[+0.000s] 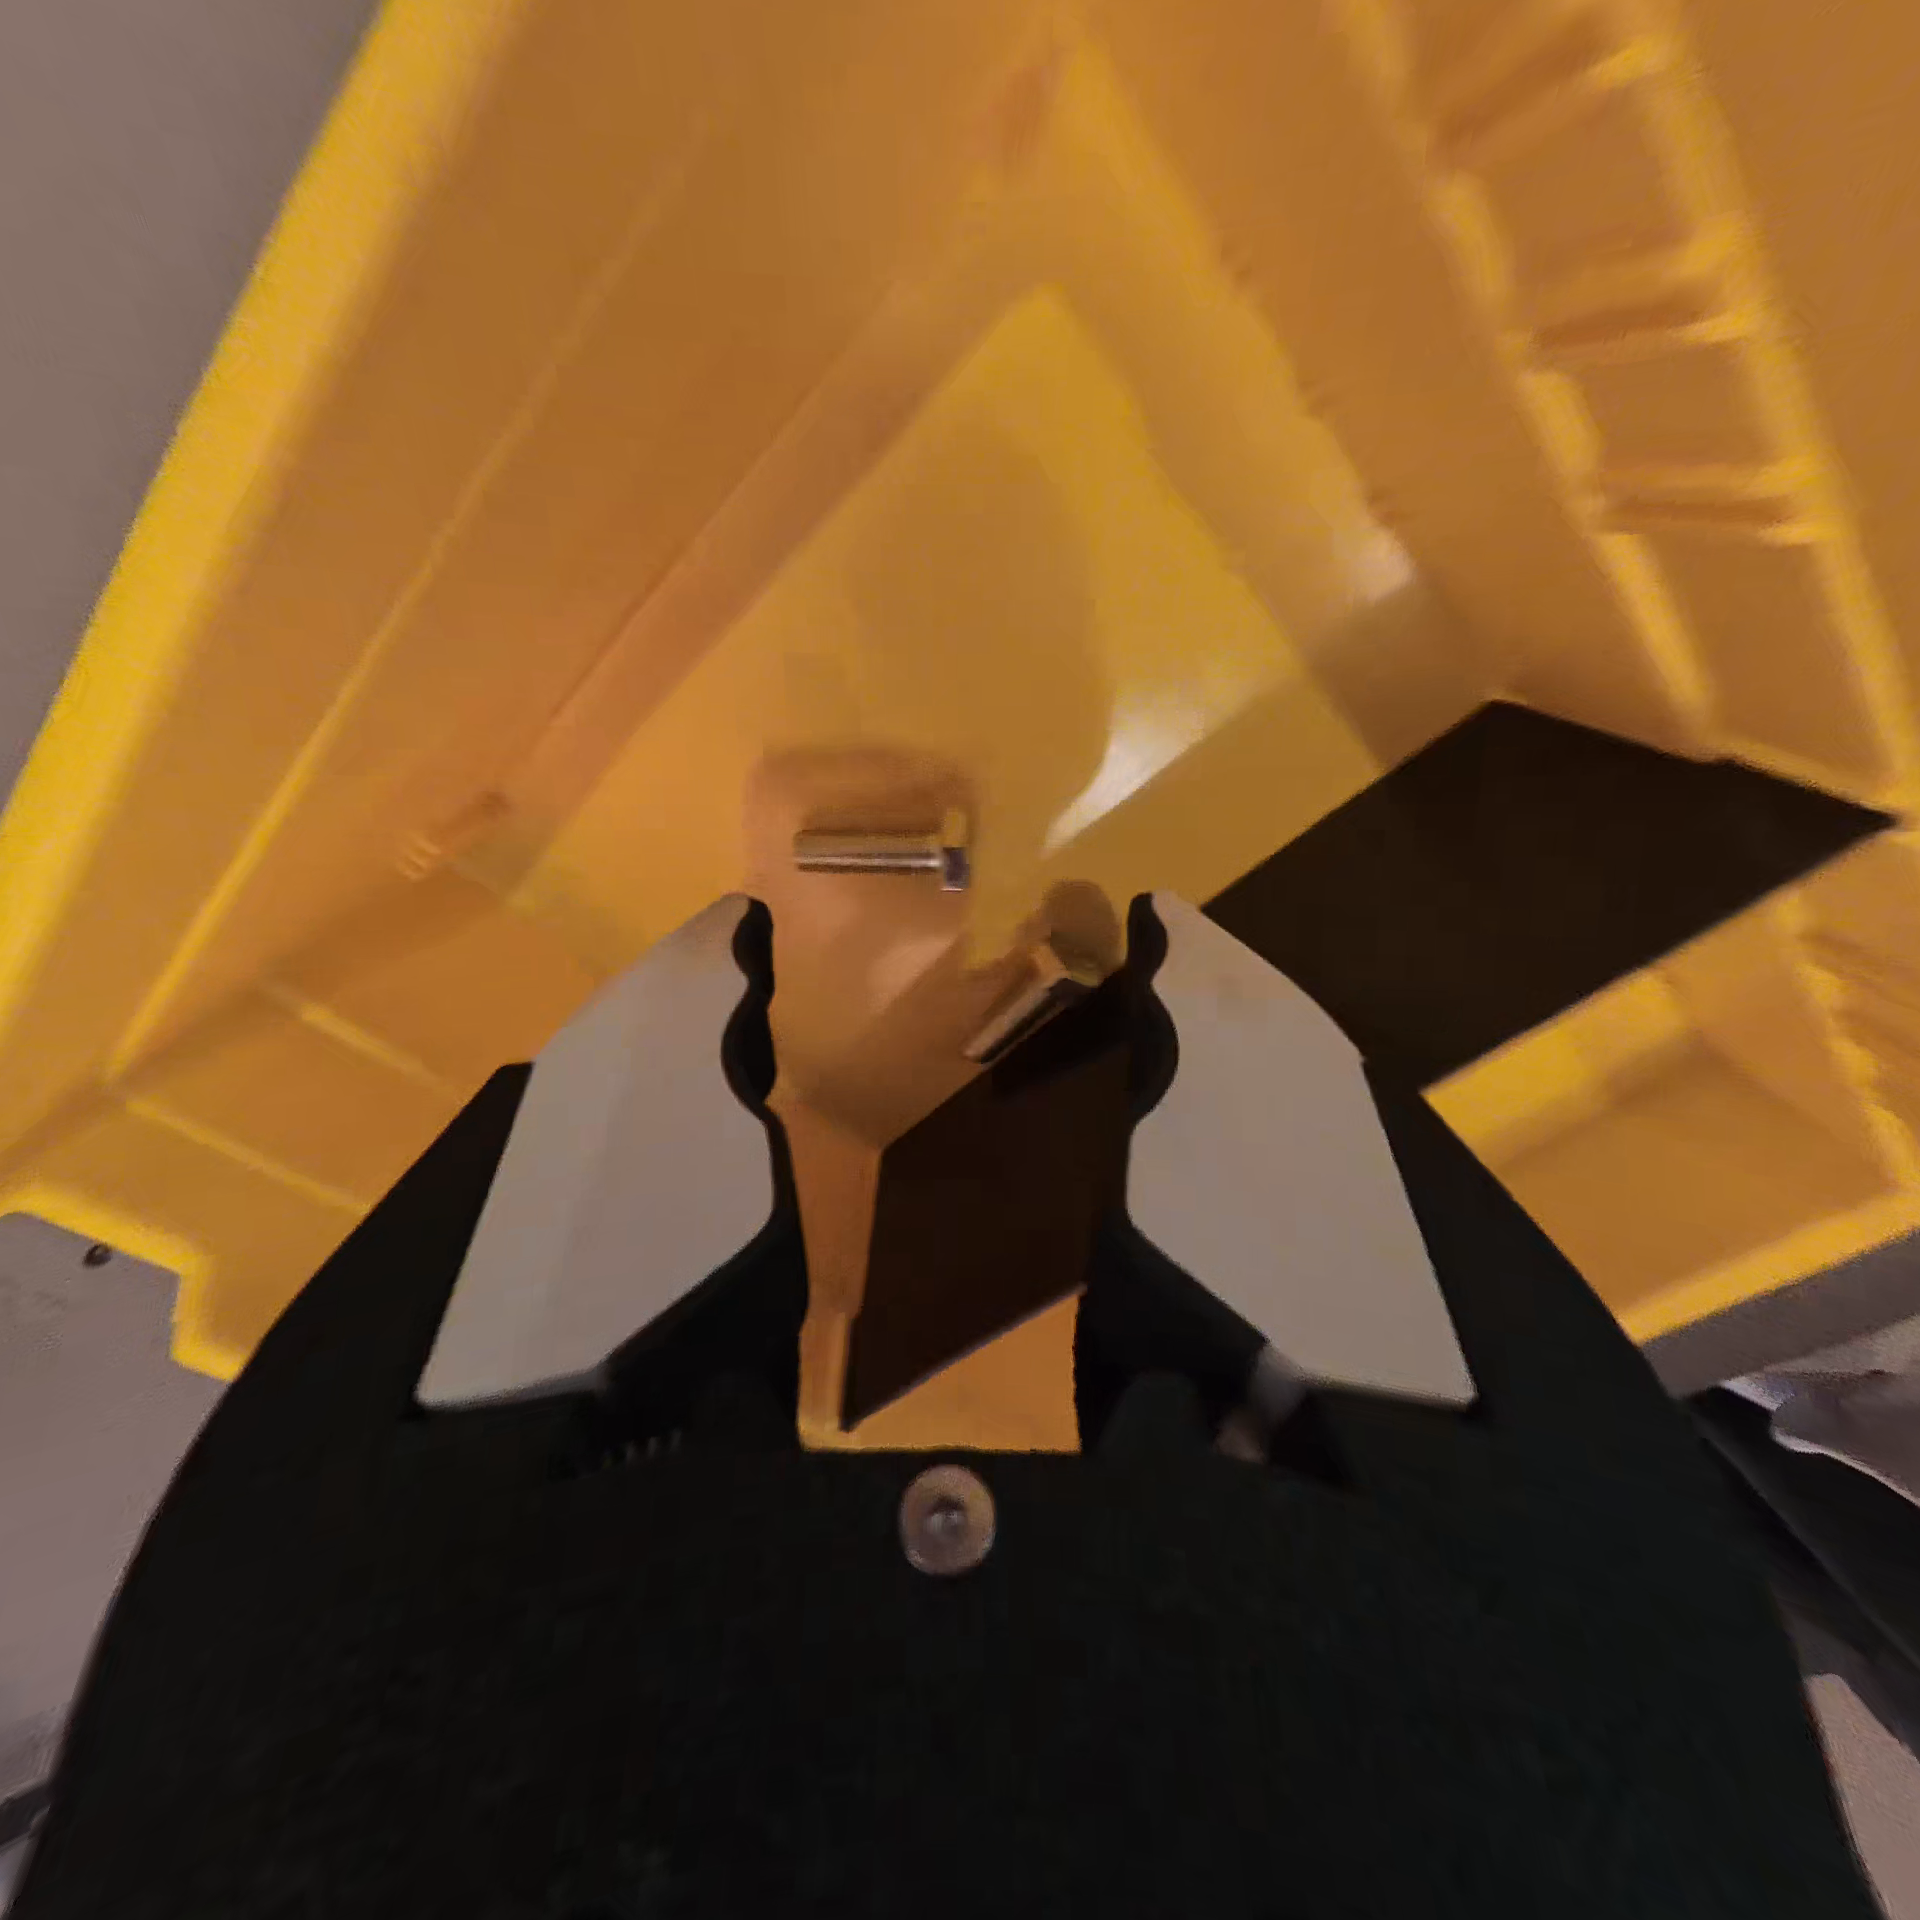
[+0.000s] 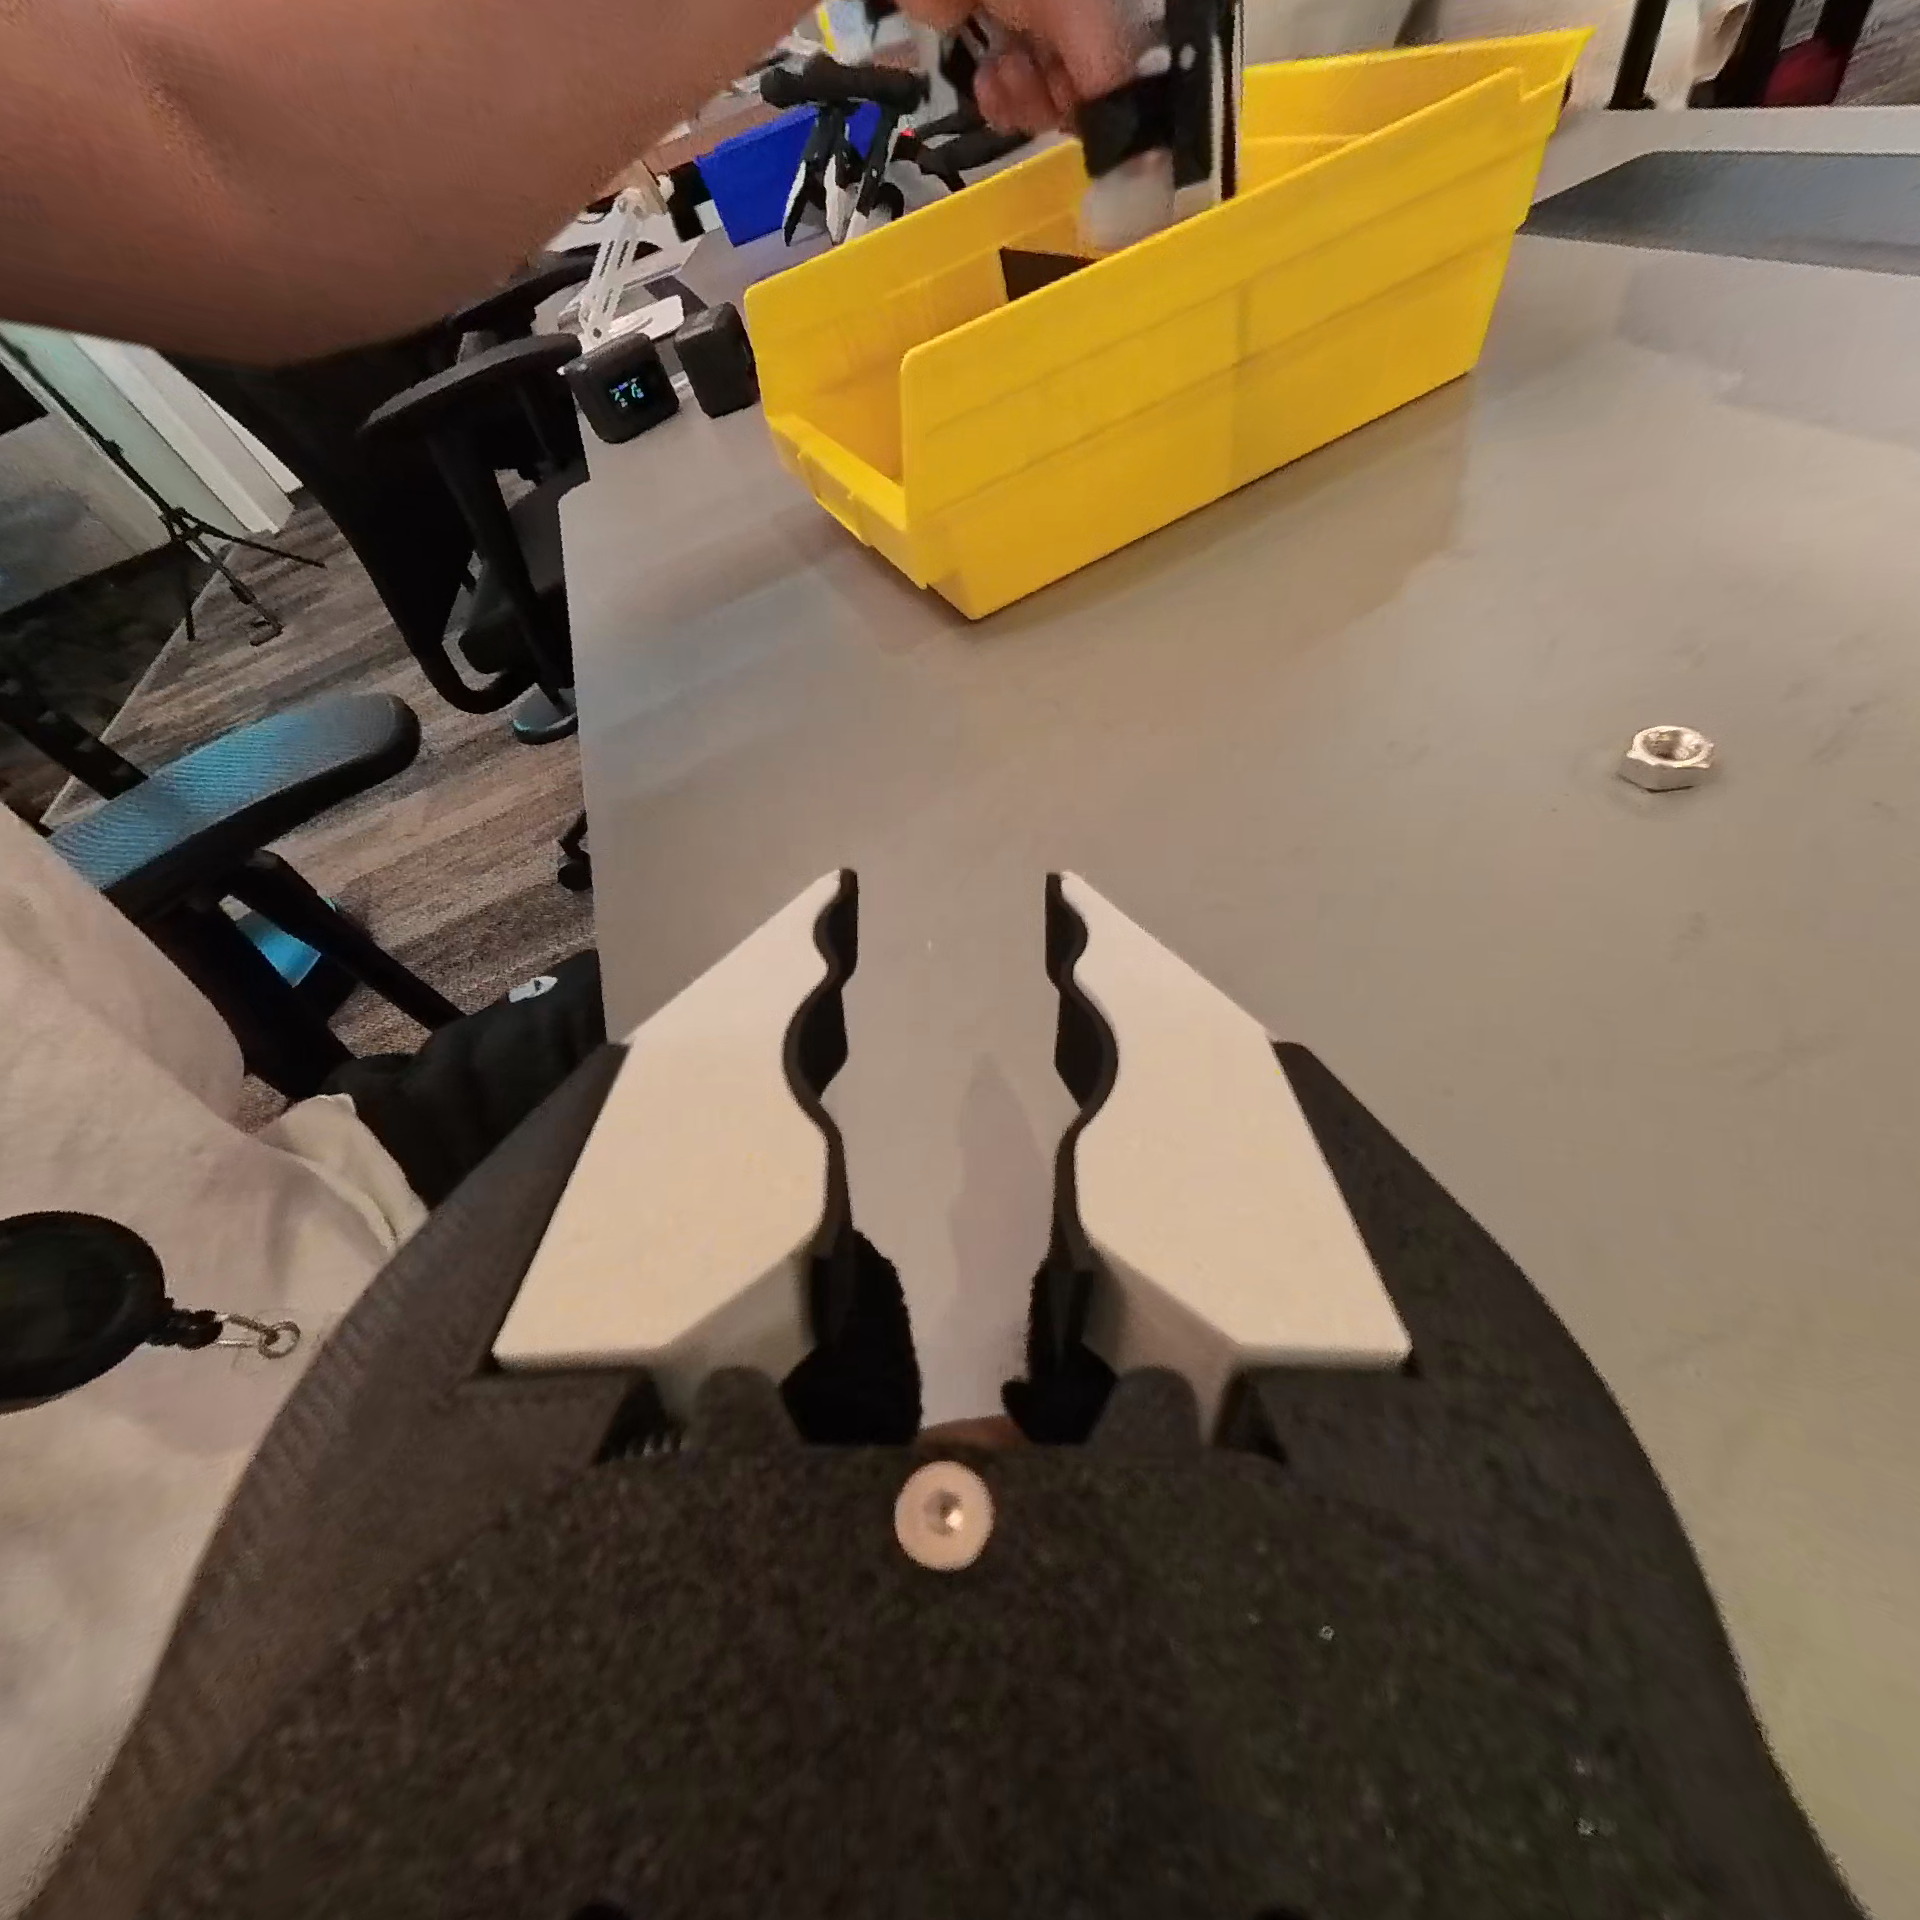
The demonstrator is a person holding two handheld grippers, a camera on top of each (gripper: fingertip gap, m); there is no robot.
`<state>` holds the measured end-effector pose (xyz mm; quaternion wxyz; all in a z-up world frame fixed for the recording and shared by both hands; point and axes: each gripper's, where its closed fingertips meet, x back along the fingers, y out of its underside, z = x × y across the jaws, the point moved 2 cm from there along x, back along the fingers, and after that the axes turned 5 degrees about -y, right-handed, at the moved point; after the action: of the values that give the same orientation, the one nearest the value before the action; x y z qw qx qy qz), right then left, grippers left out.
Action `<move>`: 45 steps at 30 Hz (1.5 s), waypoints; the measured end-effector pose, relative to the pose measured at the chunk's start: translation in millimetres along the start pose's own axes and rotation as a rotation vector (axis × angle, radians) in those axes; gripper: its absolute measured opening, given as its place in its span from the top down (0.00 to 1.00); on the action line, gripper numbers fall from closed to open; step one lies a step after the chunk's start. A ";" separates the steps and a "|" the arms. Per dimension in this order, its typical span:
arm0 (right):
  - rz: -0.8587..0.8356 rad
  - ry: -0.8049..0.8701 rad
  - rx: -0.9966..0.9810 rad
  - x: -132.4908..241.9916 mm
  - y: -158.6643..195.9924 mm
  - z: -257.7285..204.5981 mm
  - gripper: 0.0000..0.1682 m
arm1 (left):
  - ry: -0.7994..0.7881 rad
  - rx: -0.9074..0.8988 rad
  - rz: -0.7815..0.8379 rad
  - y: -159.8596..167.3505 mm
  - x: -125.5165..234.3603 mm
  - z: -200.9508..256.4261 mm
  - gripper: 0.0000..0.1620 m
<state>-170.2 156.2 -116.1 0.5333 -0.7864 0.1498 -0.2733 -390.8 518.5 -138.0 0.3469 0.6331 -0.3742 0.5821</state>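
In the left wrist view my left gripper [image 1: 945,914] is open and empty, reaching down into a yellow plastic bin [image 1: 520,520]. A silver bolt [image 1: 883,857] lies on the bin floor just beyond the fingertips. A second bolt [image 1: 1029,997] lies against a black divider [image 1: 1455,883], close to the right finger. In the right wrist view my right gripper [image 2: 951,883] is open and empty, low over the grey table [image 2: 1351,1039]. A silver hex nut [image 2: 1665,756] lies on the table to its right. The left gripper [image 2: 1143,156] shows far off over the yellow bin [image 2: 1143,416].
A person's forearm [image 2: 312,156] crosses the top left of the right wrist view. Small black cube devices [image 2: 623,390] stand at the table's far left edge. Office chairs [image 2: 239,790] and a tripod stand off the table's left side. Other grippers [image 2: 831,187] rest behind the bin. There is about 40 cm between the tips of the two grippers. From the right gripper's tips to the silver hex nut [image 2: 1665,756] is close to 15 cm.
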 end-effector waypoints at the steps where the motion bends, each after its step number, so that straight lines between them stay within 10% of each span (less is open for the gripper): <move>1: -0.002 0.000 0.005 0.0 0.3 -0.8 0.79 | -0.016 -0.004 -0.030 1.4 -5.3 -4.5 0.60; 16: 0.057 -0.041 -0.037 6.4 -7.1 -4.1 0.79 | 0.005 -0.137 -0.133 8.6 -31.7 -2.7 0.75; 22: 0.077 -0.026 -0.043 7.9 -9.6 -1.1 0.79 | -0.207 -0.293 0.233 -8.3 36.5 15.5 0.76; 27: 0.159 -0.065 -0.174 8.6 -27.8 16.4 0.79 | -0.597 -0.607 0.675 -15.6 135.3 105.1 0.76; 35: 0.275 -0.393 -0.383 -15.2 -78.1 18.5 0.73 | -0.609 -0.988 1.172 -9.5 165.5 305.3 0.76; 45: 0.408 -0.511 -0.356 0.8 -90.2 -0.4 0.79 | -0.766 -1.138 1.226 -18.2 152.9 362.1 0.76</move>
<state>-174.9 190.3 -32.8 0.4519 -0.8637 0.2106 0.0741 -195.5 199.8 -15.2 0.0892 0.2074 -0.9637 0.1428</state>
